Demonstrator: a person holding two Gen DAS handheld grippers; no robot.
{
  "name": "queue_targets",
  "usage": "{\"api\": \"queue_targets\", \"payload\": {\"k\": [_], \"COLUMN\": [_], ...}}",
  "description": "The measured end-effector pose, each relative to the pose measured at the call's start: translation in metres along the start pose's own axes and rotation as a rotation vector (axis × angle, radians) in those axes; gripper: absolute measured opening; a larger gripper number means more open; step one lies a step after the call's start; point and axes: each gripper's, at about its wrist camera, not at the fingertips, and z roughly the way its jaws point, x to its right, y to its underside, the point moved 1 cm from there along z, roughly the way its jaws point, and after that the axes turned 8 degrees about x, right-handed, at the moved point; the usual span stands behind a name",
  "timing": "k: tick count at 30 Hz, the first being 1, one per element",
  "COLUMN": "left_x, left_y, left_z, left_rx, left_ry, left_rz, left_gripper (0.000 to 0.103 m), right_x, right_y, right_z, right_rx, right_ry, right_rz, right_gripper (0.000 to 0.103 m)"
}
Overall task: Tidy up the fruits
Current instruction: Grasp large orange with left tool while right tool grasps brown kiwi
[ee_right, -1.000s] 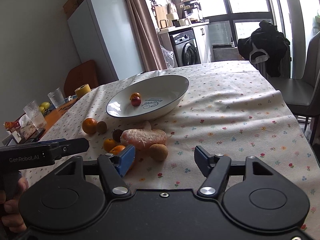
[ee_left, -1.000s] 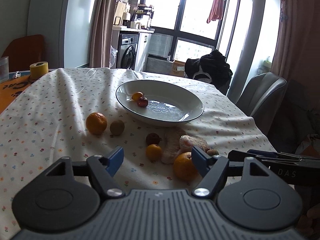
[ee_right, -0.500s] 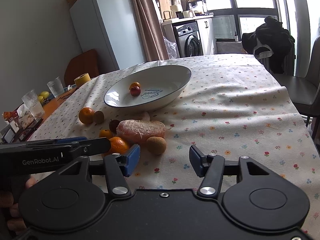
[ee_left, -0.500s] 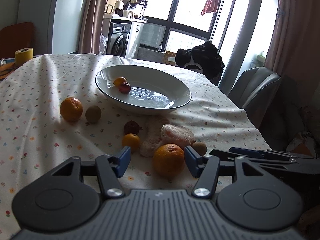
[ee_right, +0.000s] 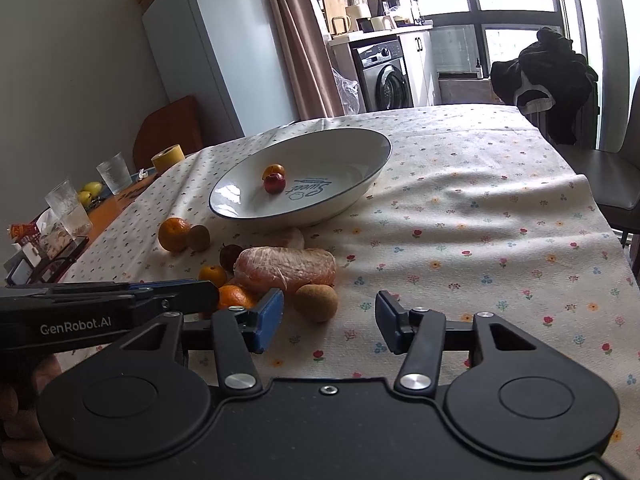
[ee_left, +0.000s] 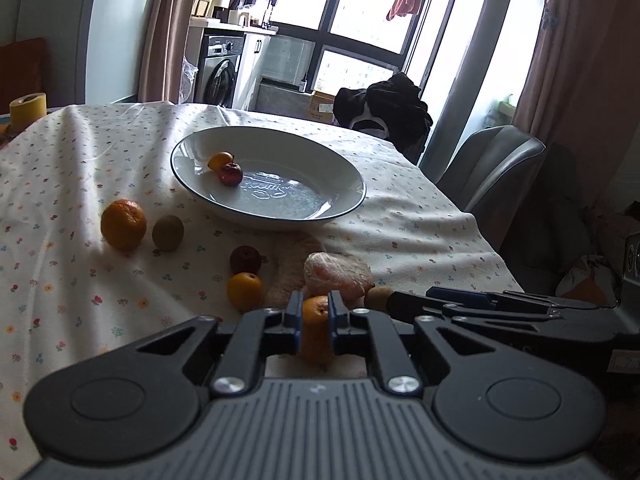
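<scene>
Left gripper (ee_left: 314, 320): clamps orange (ee_left: 316, 330) (near plate (ee_left: 344, 210)); thin grip may slip.
Right gripper (ee_right: 329, 320): jaws wide, empty.

Two fruits (ee_left: 227, 168) in bowl (ee_left: 344, 184); others (ee_left: 122, 224) before it.

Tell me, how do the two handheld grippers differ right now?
The left gripper is shut on an orange; the right gripper is open and holds nothing. The left gripper sits right among the loose fruit, while the right gripper hovers over bare tablecloth with a brown kiwi just ahead of its left finger. Both share black frames and blue finger pads.
</scene>
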Motion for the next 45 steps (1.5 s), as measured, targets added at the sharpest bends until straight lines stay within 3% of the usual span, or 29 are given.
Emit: {"api": "queue_targets", "payload": {"k": [7, 9, 11, 13, 19, 26, 28, 36, 40, 45], "left_x": [-0.005, -0.004, -0.004, -0.006, 0.0, 0.004, 0.004, -0.004, -0.011, -0.015], "left_y": [0.0, 0.001, 0.001, 0.0, 0.0, 0.009, 0.011, 0.001, -0.004, -0.006], "left_z": [0.001, 0.001, 0.001, 0.001, -0.002, 0.015, 0.018, 0.001, -0.002, -0.003], "left_rx": [-0.017, -0.015, -0.015, -0.023, -0.009, -0.087, -0.099, -0.04, -0.028, -0.018], "left_ry": [-0.008, -0.004, -0.009, -0.009, 0.006, 0.021, 0.018, -0.013, -0.03, -0.04], "left_rz": [-0.015, -0.01, -0.009, -0.024, -0.025, -0.005, -0.004, 0.02, 0.013, 0.007], "left_gripper": [0.012, 0.014, 0.015, 0.021, 0.047, 0.046, 0.039, 0.036, 0.036, 0.036], "right_x": [-0.007, -0.008, -0.007, -0.007, -0.005, -0.001, 0.0, 0.0, -0.003, -0.006], "right_y": [0.001, 0.003, 0.005, 0.006, 0.005, 0.006, 0.006, 0.007, 0.007, 0.006], "right_z": [0.009, 0.013, 0.018, 0.018, 0.011, 0.002, 0.0, 0.002, 0.006, 0.012], "right_rx": [-0.025, -0.037, -0.056, -0.052, -0.049, -0.046, -0.044, -0.028, -0.03, -0.04], "right_ry": [-0.001, -0.001, 0.003, 0.005, -0.002, 0.009, 0.01, 0.006, 0.007, 0.009], "right_rz": [-0.025, -0.03, -0.026, -0.027, -0.02, -0.012, -0.01, -0.015, -0.018, -0.027], "right_gripper": [0.051, 0.043, 0.03, 0.023, 0.022, 0.022, 0.022, 0.029, 0.041, 0.039]}}
